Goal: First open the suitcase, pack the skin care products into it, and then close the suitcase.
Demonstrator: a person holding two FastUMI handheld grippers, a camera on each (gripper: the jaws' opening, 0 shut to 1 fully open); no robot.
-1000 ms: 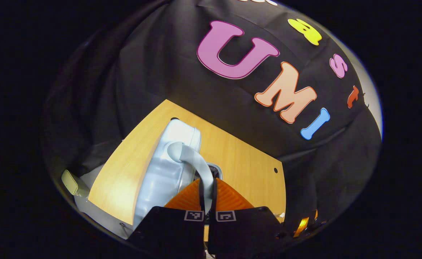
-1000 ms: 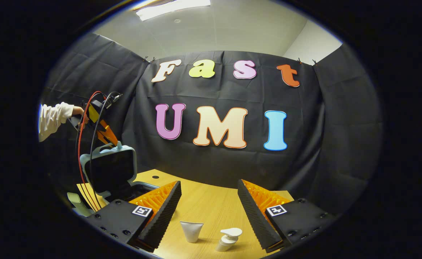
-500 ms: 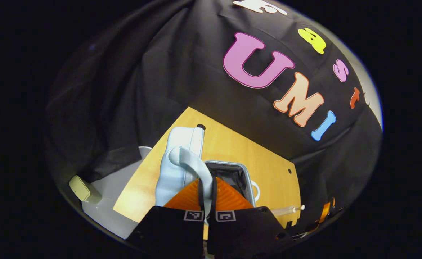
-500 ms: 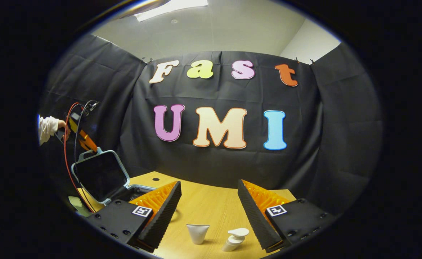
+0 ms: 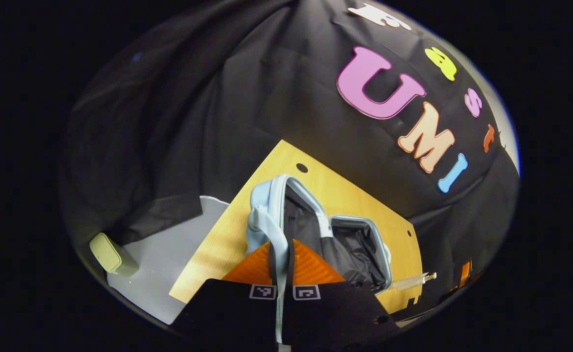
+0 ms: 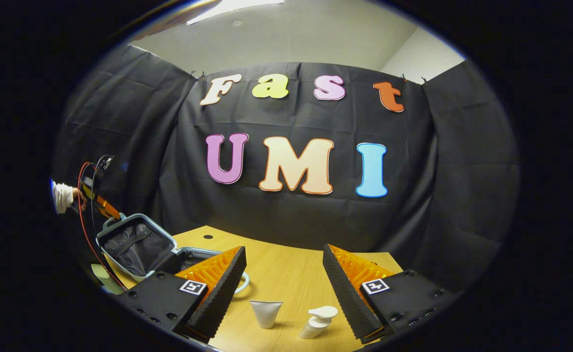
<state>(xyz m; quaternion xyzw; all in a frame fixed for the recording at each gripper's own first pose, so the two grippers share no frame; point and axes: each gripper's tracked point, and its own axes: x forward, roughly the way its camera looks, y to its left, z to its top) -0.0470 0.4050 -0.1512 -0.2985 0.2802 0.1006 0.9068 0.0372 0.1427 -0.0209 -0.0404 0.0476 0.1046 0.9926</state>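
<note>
Orange fingers of my left gripper (image 5: 280, 259) pinch the suitcase (image 6: 137, 247) lid handle (image 5: 273, 234) at lower centre. My right gripper (image 6: 282, 288) gapes empty, nearer the tube (image 6: 266, 313) and pump bottle (image 6: 317, 322) just ahead, lower centre.

No readable wording, brand or number shows on any object. The left gripper (image 5: 280, 259) carries two small square black-and-white coded markers at its base, at about 6 o'clock in the left gripper view; they are patterns, not text. The right gripper (image 6: 284, 274) has one such marker on each finger mount, at 7 and 5 o'clock in the right gripper view. The white tube (image 6: 266, 313) and pump bottle (image 6: 316, 322) on the desk (image 6: 286, 274) show no legible print.
</note>
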